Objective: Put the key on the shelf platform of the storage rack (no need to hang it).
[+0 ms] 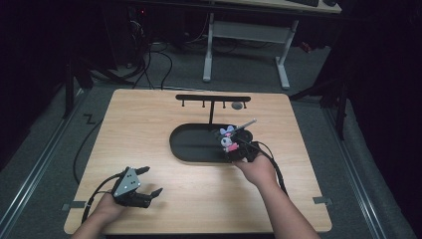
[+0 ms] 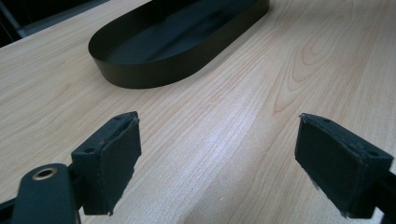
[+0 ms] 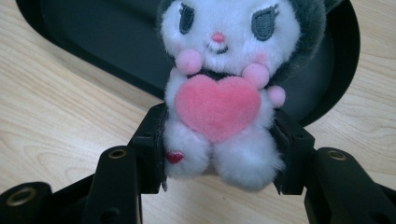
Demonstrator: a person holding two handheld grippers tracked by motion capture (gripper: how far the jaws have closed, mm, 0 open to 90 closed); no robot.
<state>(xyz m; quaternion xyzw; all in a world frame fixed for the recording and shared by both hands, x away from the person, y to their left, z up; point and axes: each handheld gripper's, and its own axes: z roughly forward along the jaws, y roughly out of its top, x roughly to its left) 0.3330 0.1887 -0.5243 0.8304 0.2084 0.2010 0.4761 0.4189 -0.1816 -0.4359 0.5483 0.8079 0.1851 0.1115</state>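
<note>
The right gripper (image 3: 219, 154) pinches a plush toy (image 3: 224, 88) by its soft lower body at the right near rim of the black tray (image 1: 191, 144); the fluff could compress and slip free. The left gripper (image 2: 219, 163) hangs open over the pale wooden worktop (image 1: 149, 119), in a dark room with grey carpet

Pale wood-grain desk (image 1: 149, 129) with darker streaks. Matte black oval metal tray (image 2: 154, 56). White fluffy plush toy (image 3: 224, 93) with dark grey hood, grey stitched eyes, pink nose, pink paws, pink velvet heart at frame centre and a small red heart lower left. Black padded fingers (image 3: 149, 140); grey triangular plate (image 1: 127, 181).
</note>
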